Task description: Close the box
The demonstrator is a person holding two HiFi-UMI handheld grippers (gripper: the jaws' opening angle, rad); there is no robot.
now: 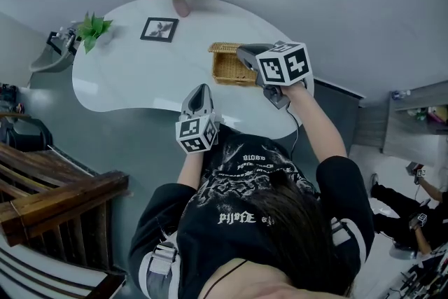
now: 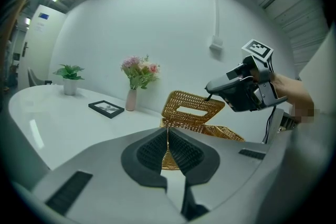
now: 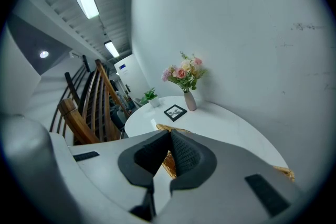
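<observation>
Right hand-held gripper pinches box lid, tilted upward toward it.

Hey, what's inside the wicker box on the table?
Nothing inside the wicker box can be made out. Its half-raised lid and the right gripper cover much of the opening from above, and the left gripper view sees only its outer wall.

Jaws together: left gripper, right gripper.
</observation>
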